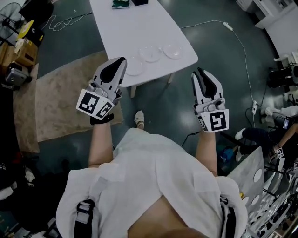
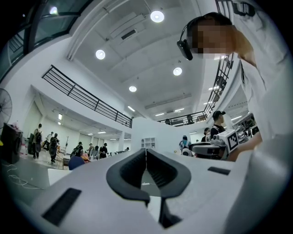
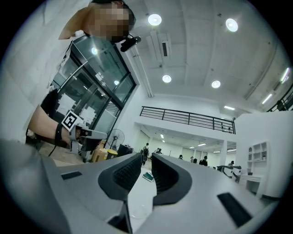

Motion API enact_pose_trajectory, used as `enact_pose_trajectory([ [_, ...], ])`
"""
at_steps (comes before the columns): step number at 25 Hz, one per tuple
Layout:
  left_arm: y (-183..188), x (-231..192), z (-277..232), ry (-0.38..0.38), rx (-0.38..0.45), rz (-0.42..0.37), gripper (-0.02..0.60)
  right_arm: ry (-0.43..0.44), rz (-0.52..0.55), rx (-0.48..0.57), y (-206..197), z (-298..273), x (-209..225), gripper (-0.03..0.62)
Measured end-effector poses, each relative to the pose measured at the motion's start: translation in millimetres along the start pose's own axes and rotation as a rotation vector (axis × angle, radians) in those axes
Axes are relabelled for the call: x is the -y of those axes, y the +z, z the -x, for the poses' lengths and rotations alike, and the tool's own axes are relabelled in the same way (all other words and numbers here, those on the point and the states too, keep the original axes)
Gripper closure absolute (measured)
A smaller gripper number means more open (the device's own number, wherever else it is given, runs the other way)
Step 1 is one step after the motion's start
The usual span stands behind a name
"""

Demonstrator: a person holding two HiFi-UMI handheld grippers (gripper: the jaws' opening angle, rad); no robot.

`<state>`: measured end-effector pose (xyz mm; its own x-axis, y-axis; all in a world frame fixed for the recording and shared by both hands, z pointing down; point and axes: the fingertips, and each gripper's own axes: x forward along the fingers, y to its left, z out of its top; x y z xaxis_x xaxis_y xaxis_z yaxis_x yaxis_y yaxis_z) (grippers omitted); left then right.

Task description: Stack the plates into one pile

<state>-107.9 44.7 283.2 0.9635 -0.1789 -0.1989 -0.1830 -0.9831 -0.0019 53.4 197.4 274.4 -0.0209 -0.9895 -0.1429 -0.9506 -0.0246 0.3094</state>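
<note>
Three clear plates lie side by side near the front edge of the white table point(image 1: 125, 28): the left plate point(image 1: 135, 68), the middle plate point(image 1: 151, 53) and the right plate point(image 1: 173, 50). My left gripper point(image 1: 122, 60) hovers just short of the table edge beside the left plate, its jaws shut with nothing in them point(image 2: 146, 153). My right gripper point(image 1: 198, 72) hangs over the floor, to the right of the table's corner. Its jaws stand slightly apart and hold nothing point(image 3: 146, 157). Between them the tabletop and a faint clear plate point(image 3: 138, 210) show.
A green object point(image 1: 120, 4) and a dark one point(image 1: 139, 2) sit at the table's far end. A tan rug point(image 1: 56, 93) lies left of the table, boxes and gear point(image 1: 21, 51) beyond it. A white cable point(image 1: 242, 46) crosses the floor at right, where a person point(image 1: 279, 128) sits.
</note>
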Motion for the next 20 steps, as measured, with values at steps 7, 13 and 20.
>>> enact_pose_trajectory([
  [7, -29, -65, -42, -0.017, -0.054, 0.006, 0.569, 0.046, -0.018, -0.056, -41, -81, 10, 0.497],
  [13, -50, -119, -45, 0.002, -0.088, 0.027, 0.569, 0.121, -0.030, -0.098, -71, -147, -5, 0.496],
  [20, -82, -150, -38, 0.048, -0.154, 0.057, 0.569, 0.251, -0.051, -0.169, -114, -194, -30, 0.484],
])
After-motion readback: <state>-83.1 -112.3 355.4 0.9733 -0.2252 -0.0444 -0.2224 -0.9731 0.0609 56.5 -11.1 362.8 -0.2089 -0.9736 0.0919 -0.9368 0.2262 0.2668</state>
